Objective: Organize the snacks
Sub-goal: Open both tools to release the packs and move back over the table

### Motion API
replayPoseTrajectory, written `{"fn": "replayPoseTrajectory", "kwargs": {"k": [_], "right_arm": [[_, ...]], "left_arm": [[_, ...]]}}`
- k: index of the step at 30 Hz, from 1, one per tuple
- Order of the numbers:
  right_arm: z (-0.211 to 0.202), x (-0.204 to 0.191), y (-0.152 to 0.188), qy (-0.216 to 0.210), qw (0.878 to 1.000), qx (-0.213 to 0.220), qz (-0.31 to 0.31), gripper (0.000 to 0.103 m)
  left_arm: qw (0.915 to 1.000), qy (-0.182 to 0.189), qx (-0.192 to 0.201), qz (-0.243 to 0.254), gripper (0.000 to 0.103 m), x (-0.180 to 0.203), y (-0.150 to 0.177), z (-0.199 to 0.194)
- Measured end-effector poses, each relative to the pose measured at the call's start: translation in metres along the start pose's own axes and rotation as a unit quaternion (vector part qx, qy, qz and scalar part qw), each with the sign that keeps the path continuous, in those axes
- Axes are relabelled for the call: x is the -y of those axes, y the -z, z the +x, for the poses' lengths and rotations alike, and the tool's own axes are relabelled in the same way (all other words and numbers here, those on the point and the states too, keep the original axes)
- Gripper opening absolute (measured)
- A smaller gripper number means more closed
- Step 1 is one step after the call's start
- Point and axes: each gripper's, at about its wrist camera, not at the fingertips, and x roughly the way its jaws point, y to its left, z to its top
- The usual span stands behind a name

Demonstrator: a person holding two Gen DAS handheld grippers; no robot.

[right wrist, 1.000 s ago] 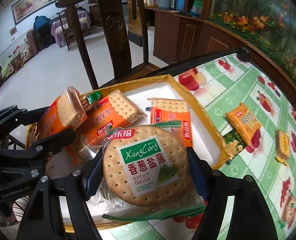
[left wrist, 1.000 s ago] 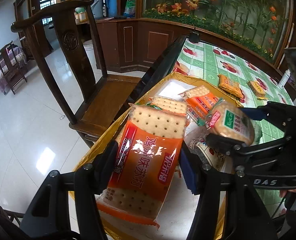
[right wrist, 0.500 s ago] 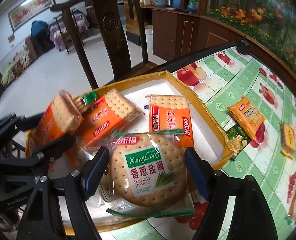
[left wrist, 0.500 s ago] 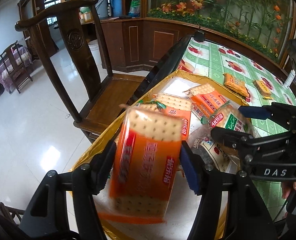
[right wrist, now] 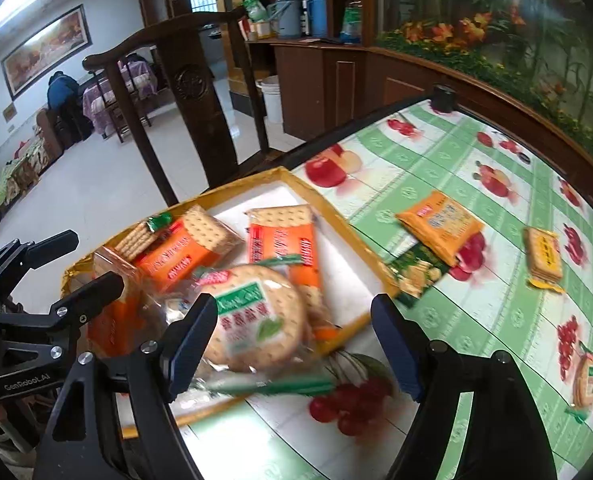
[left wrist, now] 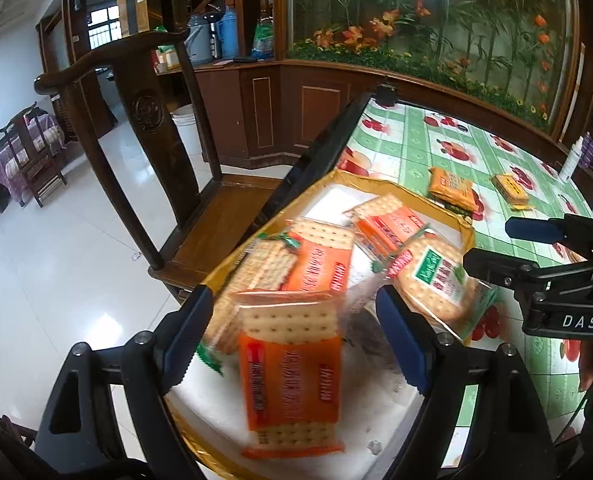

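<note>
Nearest the left wrist camera, the left tool [left wrist: 296,340] has its jaws opening; the orange cracker packet [left wrist: 292,376] lies released between them, clear of both pads, on the white floor of the yellow-rimmed tray [left wrist: 466,232]. Its long axis runs straight away from the tool.

The right tool [right wrist: 294,344] is opening too. The round scallion biscuit pack [right wrist: 252,320] sits between its jaws, hard against the left pad and well clear of the right one, resting over the tray's near rim on other orange packets.

Farther out on the green fruit-print table [right wrist: 436,168], an orange biscuit pack [right wrist: 438,222] and a small yellow pack [right wrist: 542,256] lie loose. They lie ahead and right of the right tool, so that hand looks nearer for the next pick.
</note>
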Motion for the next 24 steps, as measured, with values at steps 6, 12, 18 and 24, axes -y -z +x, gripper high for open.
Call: {"fn": "replayPoseTrajectory", "kwargs": {"k": [6, 12, 18, 24], "right_arm": [[-0.009, 0.017, 0.016, 0.023, 1.000, -0.006, 0.008, 0.079], [-0.020, 0.051, 0.037, 0.041, 0.998, -0.009, 0.039, 0.079], [-0.033, 0.103, 0.069, 0.069, 0.993, -0.017, 0.092, 0.079], [-0.047, 0.148, 0.095, 0.090, 0.986, -0.021, 0.137, 0.079]], "left_arm": [[0.9997, 0.018, -0.004, 0.013, 0.084, 0.026, -0.003, -0.001], [0.9980, 0.051, -0.018, 0.032, 0.085, 0.062, -0.007, 0.000], [0.9948, 0.076, -0.030, 0.061, 0.085, 0.105, -0.014, 0.001], [0.9914, 0.098, -0.045, 0.074, 0.085, 0.143, -0.029, 0.009]]}}
